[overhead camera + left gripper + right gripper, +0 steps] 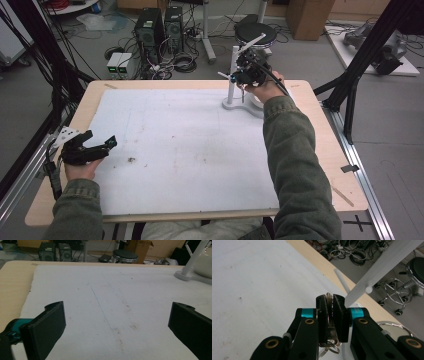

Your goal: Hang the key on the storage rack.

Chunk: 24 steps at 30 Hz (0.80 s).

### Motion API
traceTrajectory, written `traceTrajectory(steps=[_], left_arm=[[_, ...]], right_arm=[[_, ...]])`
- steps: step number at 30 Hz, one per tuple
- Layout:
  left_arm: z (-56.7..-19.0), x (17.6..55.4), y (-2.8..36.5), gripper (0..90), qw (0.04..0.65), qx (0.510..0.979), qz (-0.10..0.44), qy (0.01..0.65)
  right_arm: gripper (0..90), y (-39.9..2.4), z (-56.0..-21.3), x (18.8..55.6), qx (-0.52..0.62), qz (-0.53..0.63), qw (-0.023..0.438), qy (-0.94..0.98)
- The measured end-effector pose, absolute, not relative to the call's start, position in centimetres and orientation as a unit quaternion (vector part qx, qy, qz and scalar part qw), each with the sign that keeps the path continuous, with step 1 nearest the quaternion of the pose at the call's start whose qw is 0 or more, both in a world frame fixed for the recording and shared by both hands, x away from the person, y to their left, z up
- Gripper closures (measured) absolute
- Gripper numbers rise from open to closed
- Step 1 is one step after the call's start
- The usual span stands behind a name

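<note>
My right gripper point(241, 75) is raised at the far right of the table, beside the post of a white stand point(231, 95). Its jaws point(330, 300) are shut on a bunch of metal keys point(328, 295), whose key ring point(332, 347) hangs below the pads. In the high view the keys point(242, 92) dangle under the gripper. A slanted white arm of the stand point(382, 267) with a small peg runs close past the jaw tips. My left gripper point(100, 139) rests low at the table's left edge, open, with nothing between its jaws point(116, 325).
A white mat point(175, 150) with a few dark stains covers most of the wooden table point(320, 130). The stand's round base point(186, 275) and a white rounded object point(203, 262) sit at the far right. Computers, cables and a stool stand on the floor beyond.
</note>
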<state>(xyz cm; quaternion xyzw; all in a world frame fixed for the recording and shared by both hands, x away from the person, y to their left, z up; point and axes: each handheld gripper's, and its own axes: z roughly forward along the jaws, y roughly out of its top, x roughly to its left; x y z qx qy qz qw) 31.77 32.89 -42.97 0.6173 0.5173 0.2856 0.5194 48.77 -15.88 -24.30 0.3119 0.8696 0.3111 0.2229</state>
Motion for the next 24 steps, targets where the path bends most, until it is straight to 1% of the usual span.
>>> traceTrajectory(steps=[8,24], left_arm=[[-43.0,31.9,33.0,1.7,0.518,0.618,0.286,0.518],[-43.1,31.9,33.0,1.7,0.520,0.616,0.288,0.518]], right_arm=[[82.8,-16.1,-22.7,49.7,0.314,0.329,0.235,0.859],[82.8,-15.9,-22.0,51.9,0.325,0.329,0.234,0.855]])
